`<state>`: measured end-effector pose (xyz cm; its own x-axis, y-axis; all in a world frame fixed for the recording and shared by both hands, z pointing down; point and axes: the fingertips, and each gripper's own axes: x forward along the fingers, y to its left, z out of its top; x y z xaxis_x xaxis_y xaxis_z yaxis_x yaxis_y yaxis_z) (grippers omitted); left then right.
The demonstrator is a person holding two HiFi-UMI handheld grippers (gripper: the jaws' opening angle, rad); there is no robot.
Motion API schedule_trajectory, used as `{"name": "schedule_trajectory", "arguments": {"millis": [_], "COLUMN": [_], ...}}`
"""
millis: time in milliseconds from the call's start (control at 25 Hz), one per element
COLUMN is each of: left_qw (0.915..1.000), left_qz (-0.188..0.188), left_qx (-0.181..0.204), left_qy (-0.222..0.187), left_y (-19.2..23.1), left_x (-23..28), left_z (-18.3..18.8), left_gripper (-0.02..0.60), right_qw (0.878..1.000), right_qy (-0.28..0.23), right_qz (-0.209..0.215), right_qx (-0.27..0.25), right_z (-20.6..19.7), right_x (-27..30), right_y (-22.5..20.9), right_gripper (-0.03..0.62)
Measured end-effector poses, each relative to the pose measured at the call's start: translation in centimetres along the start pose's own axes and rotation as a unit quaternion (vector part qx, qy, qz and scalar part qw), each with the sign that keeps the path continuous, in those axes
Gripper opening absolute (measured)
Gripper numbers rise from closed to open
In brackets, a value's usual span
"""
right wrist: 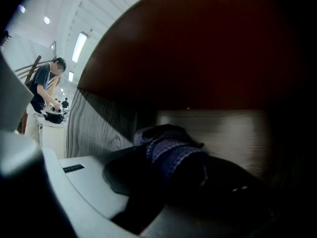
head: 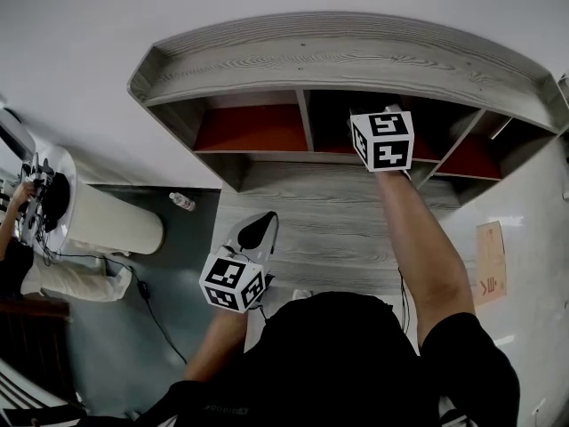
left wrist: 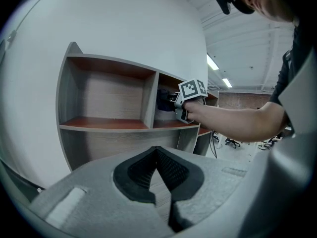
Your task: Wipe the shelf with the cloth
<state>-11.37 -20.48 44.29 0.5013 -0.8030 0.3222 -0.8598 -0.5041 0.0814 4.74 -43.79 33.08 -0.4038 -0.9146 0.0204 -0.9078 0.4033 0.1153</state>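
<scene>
- right gripper clamps the dark blue knitted cloth inside the middle compartment of the grey wood-grain shelf.
- press it flat and sweep the red-brown board edge to edge.
- left gripper, closed and empty, hangs below the shelf.

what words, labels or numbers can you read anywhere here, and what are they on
No text reads clearly.
Brown sheet at the right: red marks, too blurred to read.
Small dark label on the right gripper, which grips the cloth: too small to read.
Marker cubes: square patterns only, no words.
</scene>
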Motion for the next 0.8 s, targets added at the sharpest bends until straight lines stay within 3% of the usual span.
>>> {"name": "schedule_trajectory", "arguments": {"millis": [440, 800], "left_qw": [0.9994, 0.9987], "left_qz": [-0.034, -0.048], "left_qx": [0.01, 0.016], "left_qy": [0.0, 0.001], "left_y": [-1.7, -2.5], "left_x": [1.8, 2.3], "left_z": [0.5, 0.8], "left_gripper": [0.008, 0.008], "right_qw": [0.997, 0.993], "right_qy": [0.01, 0.013], "right_qz": [-0.077, -0.116], "right_qx": [0.014, 0.027], "right_z": [-1.2, -1.6], "right_x": [-3.5, -5.3], "right_y": [-7.3, -10.7], "right_gripper": [0.092, 0.092]}}
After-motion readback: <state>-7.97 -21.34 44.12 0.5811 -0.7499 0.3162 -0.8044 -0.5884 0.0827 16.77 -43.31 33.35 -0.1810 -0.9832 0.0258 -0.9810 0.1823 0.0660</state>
